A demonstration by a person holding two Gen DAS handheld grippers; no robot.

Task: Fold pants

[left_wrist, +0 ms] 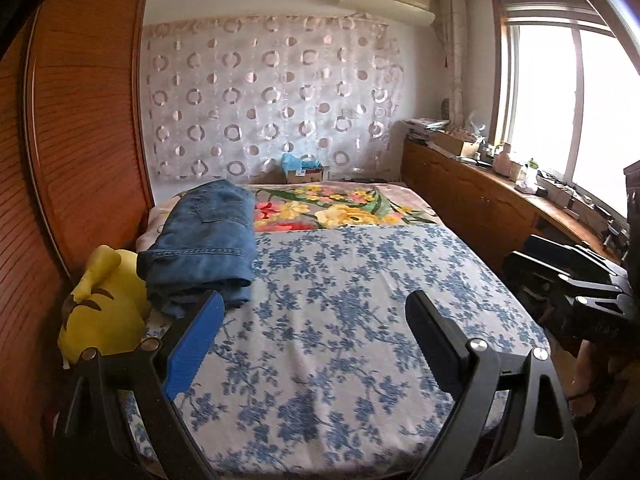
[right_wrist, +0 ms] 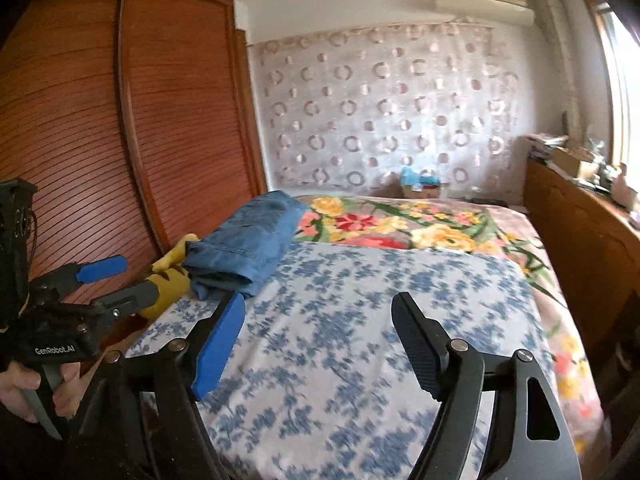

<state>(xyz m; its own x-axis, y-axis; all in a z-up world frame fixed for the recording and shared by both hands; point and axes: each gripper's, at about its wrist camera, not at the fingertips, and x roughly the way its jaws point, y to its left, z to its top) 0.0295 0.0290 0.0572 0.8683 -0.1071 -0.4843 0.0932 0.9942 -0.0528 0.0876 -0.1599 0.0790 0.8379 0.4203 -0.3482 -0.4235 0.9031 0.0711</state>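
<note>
Denim pants (left_wrist: 204,240) folded, seemingly neat, grippers (left_wrist: 316,344) clear

Yellow plush toy (right_wrist: 168,280) at left frame is partly hidden behind folded jeans (right_wrist: 244,240); sideboard clutter (left_wrist: 520,168) at right too small to identify.

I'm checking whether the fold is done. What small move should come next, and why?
Probably just draw both tongs back: the jeans already lie as a folded stack beside the yellow plush toy, and the left tongs and right tongs are open and empty over the blue floral sheet.
</note>
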